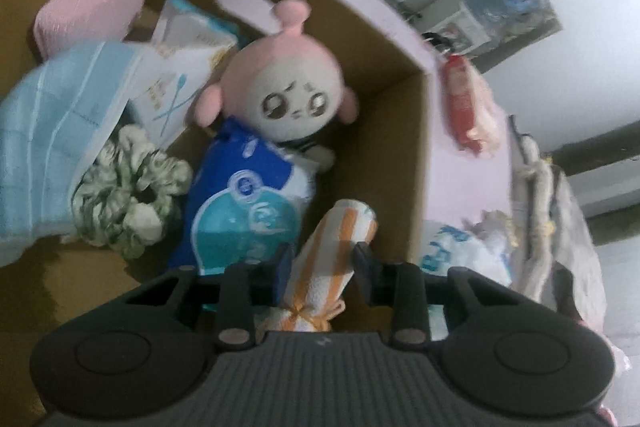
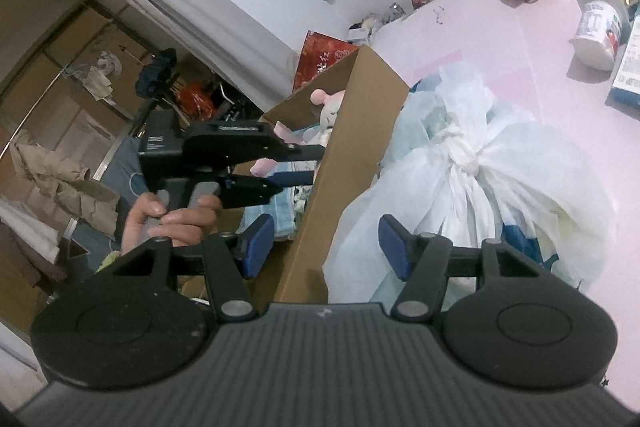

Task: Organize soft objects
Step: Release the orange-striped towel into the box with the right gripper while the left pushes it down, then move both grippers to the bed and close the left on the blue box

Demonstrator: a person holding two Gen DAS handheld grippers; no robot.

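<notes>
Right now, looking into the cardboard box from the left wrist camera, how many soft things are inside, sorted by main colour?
Pink: 2, the plush doll and the pink pad
Blue: 2, the folded blue cloth and the blue pack
White and green: 1, the scrunchie
White and orange: 1, the rolled towel, between the left gripper fingers
White: 1, the printed packet
Total: 7

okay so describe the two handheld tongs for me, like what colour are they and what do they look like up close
Both tongs are matte black plastic. The left tongs and right tongs each have a ribbed grey centre plate, two round discs at the sides, silver pivot pins and dark blue finger pads. From the side, the left unit has a grey trigger, gripped by a bare hand. No cables visible.
</notes>
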